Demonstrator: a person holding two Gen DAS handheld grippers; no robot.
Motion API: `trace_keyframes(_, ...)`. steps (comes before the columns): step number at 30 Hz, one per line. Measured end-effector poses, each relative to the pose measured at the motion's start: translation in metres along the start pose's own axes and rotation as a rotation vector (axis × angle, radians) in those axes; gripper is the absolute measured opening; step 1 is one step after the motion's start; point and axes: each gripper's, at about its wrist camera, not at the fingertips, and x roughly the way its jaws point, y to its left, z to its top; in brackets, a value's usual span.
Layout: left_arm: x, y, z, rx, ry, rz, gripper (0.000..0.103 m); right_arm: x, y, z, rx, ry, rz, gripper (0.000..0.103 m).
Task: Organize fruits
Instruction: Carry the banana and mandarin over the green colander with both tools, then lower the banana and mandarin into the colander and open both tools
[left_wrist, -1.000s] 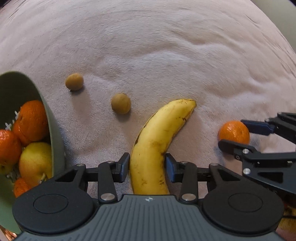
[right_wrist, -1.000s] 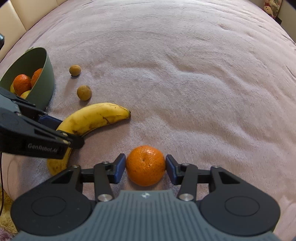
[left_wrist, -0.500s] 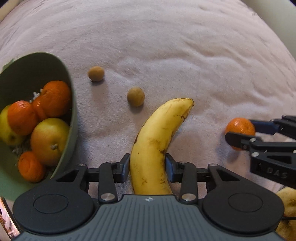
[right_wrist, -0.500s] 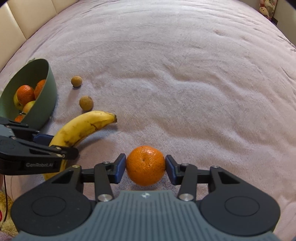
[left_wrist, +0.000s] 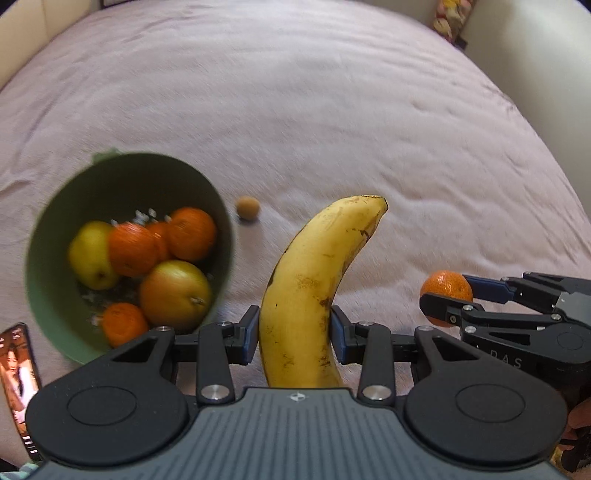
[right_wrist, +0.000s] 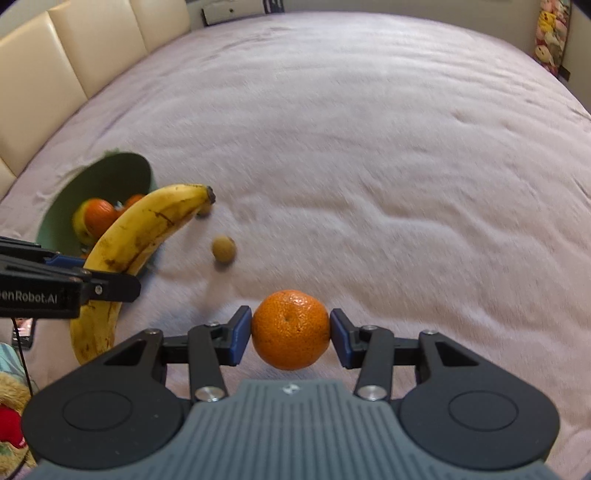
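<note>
Task partly done: several fruits are already gathered in the bowl (left_wrist: 40, 236), a banana (left_wrist: 306, 291) is clamped in the left hand-held gripper (left_wrist: 293, 338) beside it, a mandarin (right_wrist: 290, 329) is clamped in the right hand-held gripper (right_wrist: 290, 334), and two small fruits (right_wrist: 224, 249) are left on the bed (right_wrist: 369, 147).

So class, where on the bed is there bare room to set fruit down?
Free: the wide blanket beyond and right of the tangerine. Crowded: the left side, around the green bowl, banana and small brown fruit.
</note>
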Motion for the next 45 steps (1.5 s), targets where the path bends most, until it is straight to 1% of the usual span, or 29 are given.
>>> trace_keyframes(7, -0.025, 0.024, 0.008, -0.068, -0.073, 0.014, 0.044, -0.015, 0.027, 0.020, -0.065, -0.066, 0.056, 0.044)
trace_keyframes(12, -0.038, 0.043, 0.012, -0.125, -0.110, 0.060, 0.044, -0.018, 0.049, 0.038, -0.101, -0.094, 0.084, 0.044)
trace_keyframes(17, -0.047, 0.066, 0.014, -0.196, -0.145, 0.114, 0.044, -0.017, 0.079, 0.056, -0.174, -0.117, 0.117, 0.044)
trace_keyframes(20, -0.050, 0.078, 0.014, -0.229, -0.155, 0.130, 0.044, -0.010, 0.098, 0.066, -0.215, -0.115, 0.134, 0.044)
trace_keyframes(24, -0.052, 0.096, 0.013, -0.266, -0.144, 0.143, 0.044, 0.000, 0.119, 0.076, -0.259, -0.113, 0.163, 0.044)
trace_keyframes(27, -0.052, 0.115, 0.012, -0.316, -0.132, 0.153, 0.044, 0.008, 0.133, 0.083, -0.286, -0.104, 0.185, 0.044)
trace_keyframes(32, -0.047, 0.137, 0.009, -0.370, -0.104, 0.213, 0.044, 0.028, 0.155, 0.092, -0.351, -0.091, 0.202, 0.044)
trace_keyframes(34, -0.042, 0.142, 0.009, -0.375, -0.089, 0.247, 0.044, 0.035, 0.161, 0.094, -0.387, -0.091, 0.202, 0.044)
trace_keyframes(36, -0.036, 0.145, 0.009, -0.382, -0.086, 0.263, 0.044, 0.043, 0.165, 0.097, -0.411, -0.087, 0.200, 0.044)
trace_keyframes(40, -0.022, 0.150, 0.007, -0.432, -0.064, 0.228, 0.044, 0.058, 0.168, 0.106, -0.431, -0.064, 0.201, 0.044)
trace_keyframes(43, -0.011, 0.148, 0.005, -0.458, -0.045, 0.221, 0.044, 0.068, 0.169, 0.113, -0.431, -0.049, 0.215, 0.044)
trace_keyframes(45, -0.004, 0.149, 0.004, -0.479, -0.046, 0.210, 0.044, 0.073, 0.170, 0.117, -0.435, -0.047, 0.217, 0.044)
